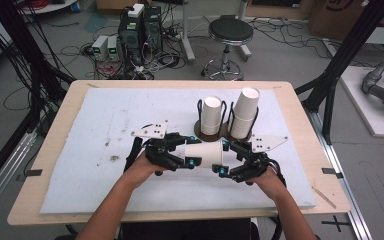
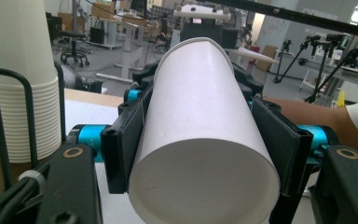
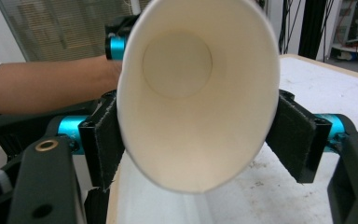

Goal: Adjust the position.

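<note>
High view: we see a wooden desk (image 1: 300, 150) covered by a stained white foam mat (image 1: 105, 150), standing on a grey floor (image 1: 280, 55) strewn with cables. Beyond the far edge of the desk, well past both hand-held grippers, stand a black stool (image 1: 230, 32) and a cluster of computer cases (image 1: 140, 30); black frame struts rise at both sides.

Between the two hand-held grippers a white paper cup (image 1: 204, 155) lies on its side, just above the mat. The left hand-held gripper (image 1: 187, 162) is clenched on the cup's base end; in the left gripper view its pads press both flanks of the cup (image 2: 200, 140). The right hand-held gripper (image 1: 223, 167) sits at the cup's rim end with its jaws spread; in the right gripper view the left pad (image 3: 103, 144) touches the cup's open mouth (image 3: 196, 93) and the right one stands just clear, so it is released.

Just beyond the grippers, two wire holders (image 1: 220, 131) carry stacks of paper cups (image 1: 245, 117).
</note>
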{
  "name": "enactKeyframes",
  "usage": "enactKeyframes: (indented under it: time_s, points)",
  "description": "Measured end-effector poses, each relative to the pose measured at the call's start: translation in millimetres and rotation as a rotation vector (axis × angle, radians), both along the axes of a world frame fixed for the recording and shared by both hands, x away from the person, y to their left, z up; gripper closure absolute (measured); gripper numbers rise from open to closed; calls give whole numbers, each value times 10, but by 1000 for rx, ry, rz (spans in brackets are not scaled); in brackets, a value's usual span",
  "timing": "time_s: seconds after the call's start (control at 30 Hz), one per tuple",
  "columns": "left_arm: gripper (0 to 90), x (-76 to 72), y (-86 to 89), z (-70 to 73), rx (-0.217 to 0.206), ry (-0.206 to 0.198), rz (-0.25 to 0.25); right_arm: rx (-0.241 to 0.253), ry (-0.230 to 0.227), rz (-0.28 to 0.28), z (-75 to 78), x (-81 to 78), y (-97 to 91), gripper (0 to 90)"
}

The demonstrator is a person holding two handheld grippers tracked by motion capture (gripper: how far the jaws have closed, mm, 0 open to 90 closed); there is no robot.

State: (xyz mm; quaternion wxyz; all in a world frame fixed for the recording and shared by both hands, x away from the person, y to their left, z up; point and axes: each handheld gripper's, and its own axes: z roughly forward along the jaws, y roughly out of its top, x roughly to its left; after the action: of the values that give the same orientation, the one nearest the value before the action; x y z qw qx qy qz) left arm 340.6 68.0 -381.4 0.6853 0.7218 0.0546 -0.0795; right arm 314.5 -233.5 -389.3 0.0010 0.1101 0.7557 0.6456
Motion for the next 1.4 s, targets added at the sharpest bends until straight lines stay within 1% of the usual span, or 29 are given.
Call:
enactKeyframes:
  time_s: [0.1,0.13,0.17,0.27,0.3,0.33,0.37,0.4,0.43,0.47,0.5,0.57,0.67,0.73,0.77,0.8,0.83,0.9,0.93,1.0,1.07,1.1,1.17,1.2,1.27,1.3,1.33,1.37,1.4]
  points:
    - [369,-3,-2,-11,5,-2,-6,-12,-19,3,5,-9,-6,323]
    - [371,-8,-3,-9,11,-5,-6,-22,-45,8,14,-12,-18,370]
    - [371,-10,-3,-8,16,-9,-6,-22,-45,8,14,-12,-18,370]
    - [364,-19,-4,-1,28,3,16,-32,-53,17,17,-11,-29,418]
    - [293,-25,-9,7,48,-4,38,-48,-62,17,18,-10,-31,422]
    - [293,-33,-15,24,84,-14,70,-48,-62,17,18,-10,-31,422]
    - [232,-41,-16,47,121,-30,93,-60,-70,14,18,-7,-30,421]
    - [215,-55,-16,74,156,-62,106,-101,-73,0,16,-11,-18,421]
    - [216,-72,-15,100,182,-95,110,-122,-79,-6,14,-11,-8,421]
    - [216,-88,-14,124,193,-110,107,-122,-79,-6,14,-11,-8,421]
    - [219,-104,-21,144,209,-123,105,-143,-83,-10,13,-12,3,421]
    - [228,-125,-42,163,260,-160,94,-172,-85,-4,7,-14,42,418]
    - [245,-124,-71,137,307,-171,83,-184,-79,3,6,-9,57,419]
    - [263,-113,-81,115,325,-179,71,-184,-77,2,7,-9,55,419]
    - [292,-116,-86,103,321,-179,64,-185,-79,2,7,-8,51,420]
    - [331,-115,-86,99,331,-199,52,-184,-71,2,9,-13,48,420]
    - [366,-110,-85,91,338,-207,42,-182,-74,6,11,-10,43,427]
    - [378,-104,-88,75,335,-185,38,-183,-77,9,14,-15,41,428]
    - [381,-97,-84,69,337,-188,30,-181,-76,8,13,-15,42,423]
    - [381,-99,-80,53,309,-169,23,-165,-71,1,13,-17,42,365]
    - [378,-96,-73,34,261,-147,19,-122,-64,-12,16,-23,36,325]
    - [377,-95,-64,23,234,-132,23,-95,-49,-12,16,-22,30,306]
    - [377,-89,-52,-11,170,-107,25,-44,-37,-17,16,-14,20,279]
    - [377,-87,-49,-25,145,-99,24,-30,-26,-18,16,-13,17,272]
    - [377,-90,-52,-45,114,-90,23,-17,-22,-20,13,-7,21,273]
    - [377,-91,-57,-48,112,-88,23,-18,-21,-17,12,-9,23,291]
    - [381,-92,-62,-50,112,-91,21,-19,-21,-4,13,-9,24,339]
    - [383,-94,-67,-50,114,-93,21,-14,-27,-1,18,-12,22,351]
    - [390,-98,-73,-51,120,-97,20,-2,-33,18,31,-6,7,401]
